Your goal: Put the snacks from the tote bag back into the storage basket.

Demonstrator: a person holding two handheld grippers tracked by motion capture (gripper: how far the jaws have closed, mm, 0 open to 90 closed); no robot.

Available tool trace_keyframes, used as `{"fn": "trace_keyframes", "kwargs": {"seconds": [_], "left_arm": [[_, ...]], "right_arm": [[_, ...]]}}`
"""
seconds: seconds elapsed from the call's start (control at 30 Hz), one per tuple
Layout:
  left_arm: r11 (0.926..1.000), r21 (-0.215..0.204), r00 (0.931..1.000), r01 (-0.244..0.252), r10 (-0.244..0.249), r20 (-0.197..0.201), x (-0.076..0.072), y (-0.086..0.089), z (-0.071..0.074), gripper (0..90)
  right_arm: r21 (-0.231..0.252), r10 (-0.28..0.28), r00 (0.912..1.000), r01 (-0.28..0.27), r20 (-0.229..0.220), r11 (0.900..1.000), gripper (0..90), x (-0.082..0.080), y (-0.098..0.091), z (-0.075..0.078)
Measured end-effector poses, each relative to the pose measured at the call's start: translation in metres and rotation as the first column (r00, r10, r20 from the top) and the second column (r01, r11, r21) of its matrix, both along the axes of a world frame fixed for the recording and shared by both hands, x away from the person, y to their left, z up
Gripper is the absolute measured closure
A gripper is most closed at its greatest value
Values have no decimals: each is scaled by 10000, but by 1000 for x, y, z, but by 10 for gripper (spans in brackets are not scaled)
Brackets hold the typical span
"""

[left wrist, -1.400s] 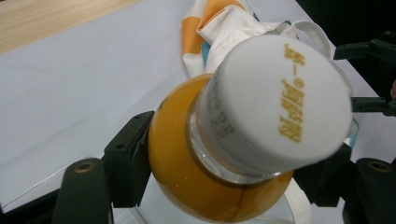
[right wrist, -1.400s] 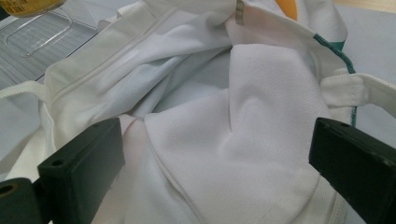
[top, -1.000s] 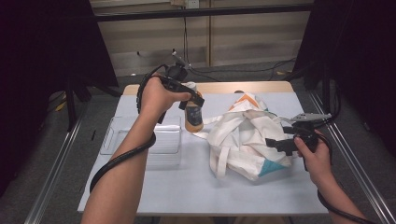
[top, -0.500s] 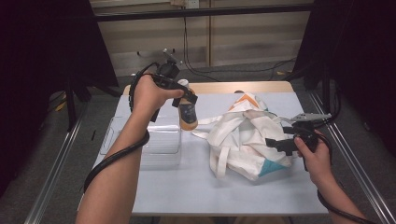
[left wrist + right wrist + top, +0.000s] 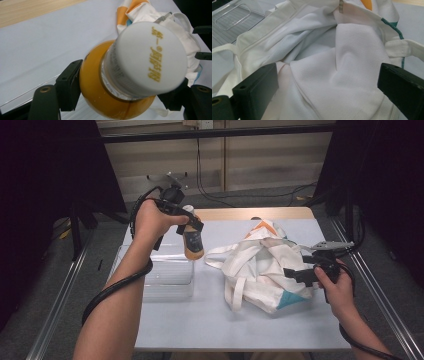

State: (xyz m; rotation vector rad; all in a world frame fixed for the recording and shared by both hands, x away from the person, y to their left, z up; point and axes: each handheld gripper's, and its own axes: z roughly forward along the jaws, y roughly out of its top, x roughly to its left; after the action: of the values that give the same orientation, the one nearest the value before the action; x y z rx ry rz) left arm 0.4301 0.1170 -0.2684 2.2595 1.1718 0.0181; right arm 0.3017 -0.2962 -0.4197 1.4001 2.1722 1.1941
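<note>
L gripper (image 5: 192, 231): jaws pinching orange bottle (image 5: 193, 242), held over clear tray's (image 5: 165, 275) far right | R gripper (image 5: 295, 273): jaws spread at white bag (image 5: 260, 265)

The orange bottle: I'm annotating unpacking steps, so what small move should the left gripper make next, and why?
Probably carry the orange bottle a little further left and lower it into the clear tray. The left gripper grips it near the neck, lifted off the table between tray and white bag, the tray just beside it.
</note>
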Motion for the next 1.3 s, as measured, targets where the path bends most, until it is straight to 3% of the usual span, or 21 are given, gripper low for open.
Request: {"fn": "trace_keyframes", "kwargs": {"seconds": [1.3], "left_arm": [[9946,826,9965,-635,676,-486,10,30,-28,299]], "right_arm": [[62,26,10000,-26,-74,10000,28,0,-2,-2]]}}
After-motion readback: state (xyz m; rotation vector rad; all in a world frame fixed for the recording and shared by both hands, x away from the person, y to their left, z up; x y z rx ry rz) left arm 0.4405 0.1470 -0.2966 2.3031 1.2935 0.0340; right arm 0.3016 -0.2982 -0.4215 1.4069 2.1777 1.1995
